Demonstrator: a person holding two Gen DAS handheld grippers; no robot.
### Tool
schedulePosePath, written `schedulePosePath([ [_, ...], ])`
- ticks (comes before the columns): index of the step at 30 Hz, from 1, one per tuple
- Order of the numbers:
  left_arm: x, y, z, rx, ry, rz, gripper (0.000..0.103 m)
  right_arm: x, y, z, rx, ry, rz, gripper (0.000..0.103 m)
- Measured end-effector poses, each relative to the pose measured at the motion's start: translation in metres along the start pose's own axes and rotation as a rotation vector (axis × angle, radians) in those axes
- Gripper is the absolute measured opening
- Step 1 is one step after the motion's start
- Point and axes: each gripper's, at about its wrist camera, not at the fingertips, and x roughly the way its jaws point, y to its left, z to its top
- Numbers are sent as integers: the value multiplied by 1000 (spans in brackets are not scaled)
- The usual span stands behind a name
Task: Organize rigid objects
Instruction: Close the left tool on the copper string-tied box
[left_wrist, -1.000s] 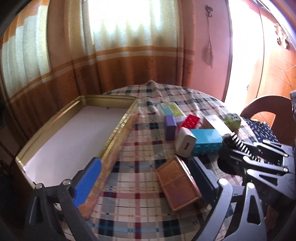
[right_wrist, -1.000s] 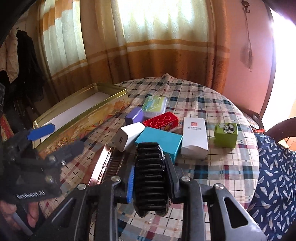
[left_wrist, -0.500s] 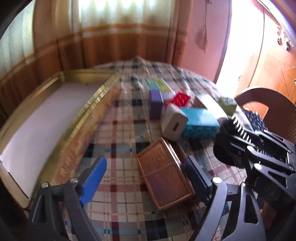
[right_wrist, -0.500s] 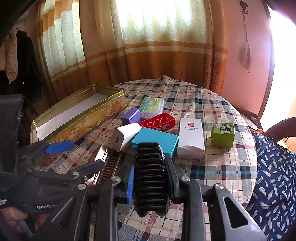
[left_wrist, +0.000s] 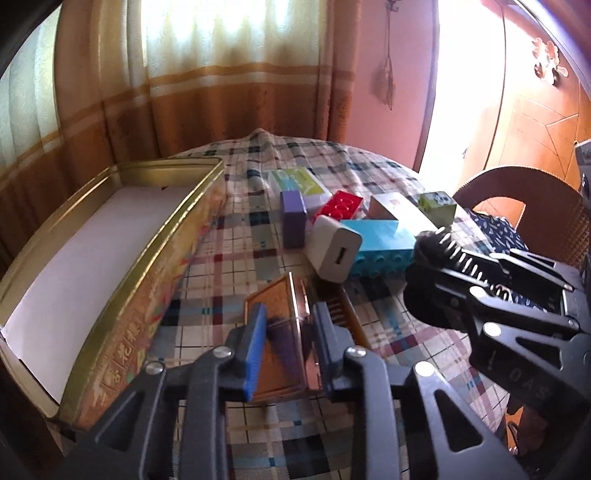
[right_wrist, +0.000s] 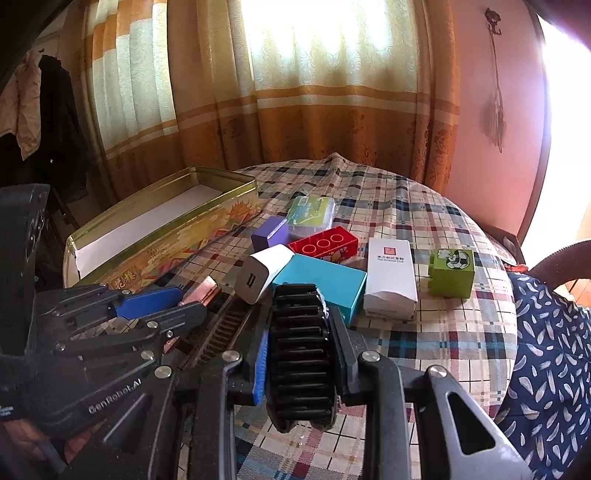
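The left gripper is closing its jaws around a flat copper-brown rectangular tin that is tilting up on its long edge from the plaid tablecloth, with the blue pad on one side and the dark pad on the other pressing against its faces. The right gripper is staying clamped shut on a black ribbed plastic comb-like piece, which is sitting upright between its fingers above the near part of the round table. To the left, a long gold rectangular tin box with a white lining is lying open, and nothing is showing inside it. Beyond the grippers a cluster of small items is resting together on the cloth: a white wall charger cube leaning against a turquoise toy brick, a purple block just behind it, a red studded brick, a clear green-labelled case, a white upright carton and, slightly apart on the right, a lime-green printed brick. A brown plastic chair is standing beside the table.
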Motion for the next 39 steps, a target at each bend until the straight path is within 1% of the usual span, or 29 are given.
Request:
schedulePosePath([
  [4, -2, 8, 1, -33, -10, -27, 23, 0, 2, -1, -3, -3, 3, 30],
  [11, -4, 17, -1, -75, -42, -42, 18, -3, 5, 0, -16, -23, 10, 30],
  [15, -7, 19, -1, -83, -55, -40, 15, -4, 7, 0, -23, -32, 12, 30],
  [22, -12, 20, 1, -89, -75, -48, 14, -7, 9, 1, -30, -46, 14, 30],
  [23, -14, 20, 1, -89, -79, -49, 13, -7, 9, 2, -30, -46, 14, 30],
  [24, -15, 20, 2, -89, -83, -50, 2, -7, 10, 2, -30, -48, 15, 30],
  [27, -19, 19, 4, -81, -99, -45, 2, -9, 10, 2, -32, -53, 16, 30],
  [30, -15, 19, 3, -77, -82, -37, 2, -8, 11, 1, -36, -49, 17, 30],
  [34, -6, 25, 3, -113, -29, -63, 3, -9, 11, 1, -37, -50, 15, 30],
  [35, -4, 24, 3, -110, -19, -62, 4, -9, 10, 2, -36, -51, 13, 30],
  [37, 0, 21, 1, -103, 11, -62, 12, -8, 8, 2, -29, -49, 12, 30],
  [38, 3, 20, 0, -103, 30, -72, 21, -8, 7, 2, -26, -48, 11, 30],
  [39, 5, 18, -1, -102, 46, -79, 35, -8, 7, 2, -24, -48, 10, 30],
])
